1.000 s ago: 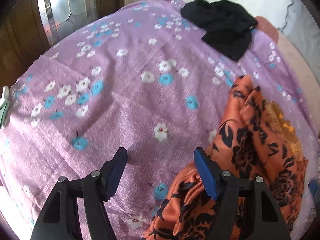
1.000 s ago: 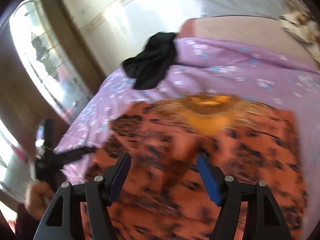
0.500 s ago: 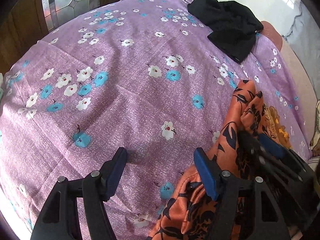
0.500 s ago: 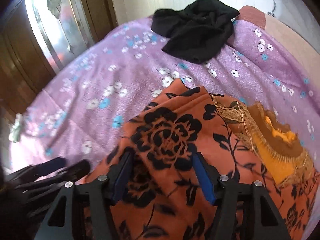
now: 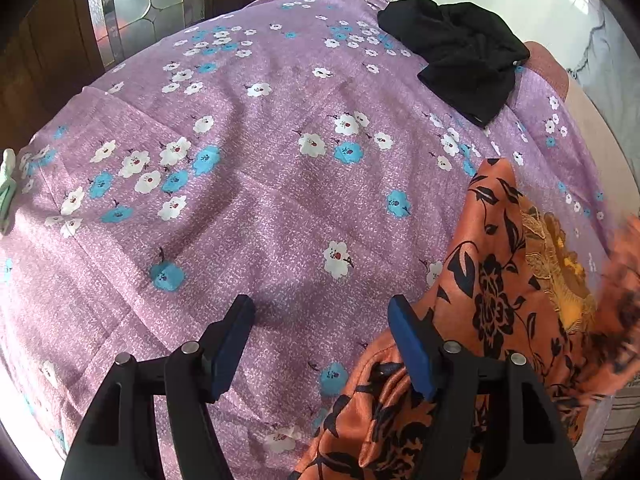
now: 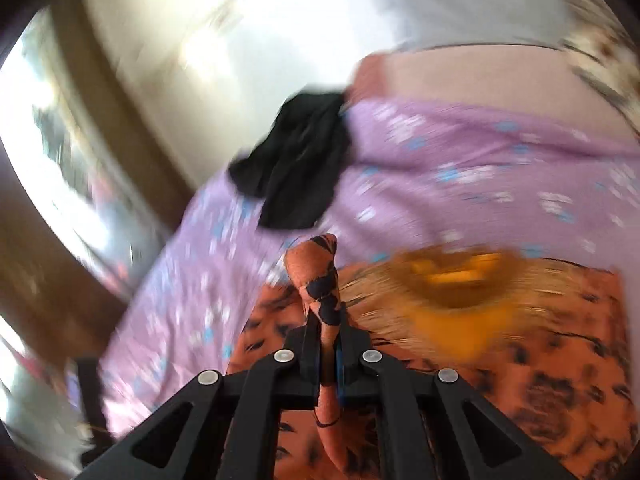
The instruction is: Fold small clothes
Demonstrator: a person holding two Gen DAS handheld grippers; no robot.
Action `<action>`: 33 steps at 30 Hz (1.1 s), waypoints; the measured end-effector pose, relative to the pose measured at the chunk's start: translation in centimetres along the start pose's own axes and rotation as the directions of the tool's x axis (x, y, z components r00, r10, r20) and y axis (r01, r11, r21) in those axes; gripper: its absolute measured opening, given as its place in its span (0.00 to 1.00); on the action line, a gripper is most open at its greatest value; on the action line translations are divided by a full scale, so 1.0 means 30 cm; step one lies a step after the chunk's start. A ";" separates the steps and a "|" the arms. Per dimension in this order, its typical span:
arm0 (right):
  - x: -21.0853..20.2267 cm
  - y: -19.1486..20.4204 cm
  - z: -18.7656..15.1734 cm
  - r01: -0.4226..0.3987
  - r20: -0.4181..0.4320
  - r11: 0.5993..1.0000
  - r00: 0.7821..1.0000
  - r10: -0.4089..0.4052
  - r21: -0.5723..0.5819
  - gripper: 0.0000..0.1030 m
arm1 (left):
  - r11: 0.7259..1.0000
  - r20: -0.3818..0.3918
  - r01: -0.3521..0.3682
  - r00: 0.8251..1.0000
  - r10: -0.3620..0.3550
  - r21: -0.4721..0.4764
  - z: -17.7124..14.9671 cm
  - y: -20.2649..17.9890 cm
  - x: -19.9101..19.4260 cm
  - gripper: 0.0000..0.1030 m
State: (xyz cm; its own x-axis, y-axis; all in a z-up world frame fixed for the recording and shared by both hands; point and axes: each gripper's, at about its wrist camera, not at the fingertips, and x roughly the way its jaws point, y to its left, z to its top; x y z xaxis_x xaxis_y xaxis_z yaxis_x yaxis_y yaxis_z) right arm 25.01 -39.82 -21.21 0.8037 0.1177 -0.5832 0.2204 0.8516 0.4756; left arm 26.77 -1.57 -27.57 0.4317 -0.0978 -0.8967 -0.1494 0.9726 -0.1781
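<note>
Right tongs (image 6: pixel 328 354) are pinching a fold of the orange floral garment (image 6: pixel 500 364), likely lifting it for folding; left tongs (image 5: pixel 320 340) are hanging spread over the bedsheet (image 5: pixel 260 200), gripping nothing.

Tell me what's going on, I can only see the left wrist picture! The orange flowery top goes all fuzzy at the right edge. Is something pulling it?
Observer: Yes. In the right wrist view the right gripper is shut on a pinched fold of the orange top.
Operator: Is it grabbing the gold collar part?
Observer: No. The gold neckline sits to the right of the pinched fold, outside the jaws.
Operator: Can you see my gripper from there?
Observer: Only a dark blurred shape at the lower left of that view, too smeared to be sure. Your own view shows the left gripper open over the purple sheet.
</note>
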 end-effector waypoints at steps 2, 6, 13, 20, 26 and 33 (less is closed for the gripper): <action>-0.110 -0.169 0.000 0.005 0.031 0.993 0.999 -0.009 0.119 0.05 | 1.000 0.008 -0.018 1.000 0.018 0.004 -0.004 -0.010 0.001 0.68; -0.204 -0.433 -0.072 0.001 0.009 0.957 1.000 -0.004 0.289 0.05 | 0.998 0.044 -0.063 0.997 0.062 0.020 -0.011 -0.040 -0.006 0.68; -0.225 -0.646 -0.289 0.164 -0.218 0.908 0.972 -0.083 0.386 0.18 | 0.981 0.242 -0.176 0.958 0.153 0.077 -0.022 -0.101 -0.100 0.68; -0.340 -0.640 -0.286 0.219 -0.184 0.912 0.969 -0.163 0.347 0.22 | 0.970 0.373 -0.122 0.927 0.036 0.209 -0.056 -0.205 -0.181 0.68; -0.297 -0.639 -0.157 0.114 -0.012 0.926 0.993 -0.118 0.360 0.76 | 0.914 0.340 -0.060 0.937 -0.087 0.400 -0.131 -0.340 -0.162 0.68; -0.126 -0.666 -0.082 0.101 -0.035 0.944 0.995 -0.095 0.315 0.73 | 0.872 0.283 -0.061 0.955 -0.091 0.486 -0.164 -0.424 -0.096 0.68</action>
State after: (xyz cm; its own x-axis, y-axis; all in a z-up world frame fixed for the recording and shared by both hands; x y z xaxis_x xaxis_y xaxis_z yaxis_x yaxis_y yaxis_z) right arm 16.21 -56.04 -30.12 0.7591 0.0543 -0.6487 0.4637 0.6544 0.5973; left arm 23.06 -14.70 -24.70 0.6779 -0.1223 -0.7250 0.2753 0.9565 0.0961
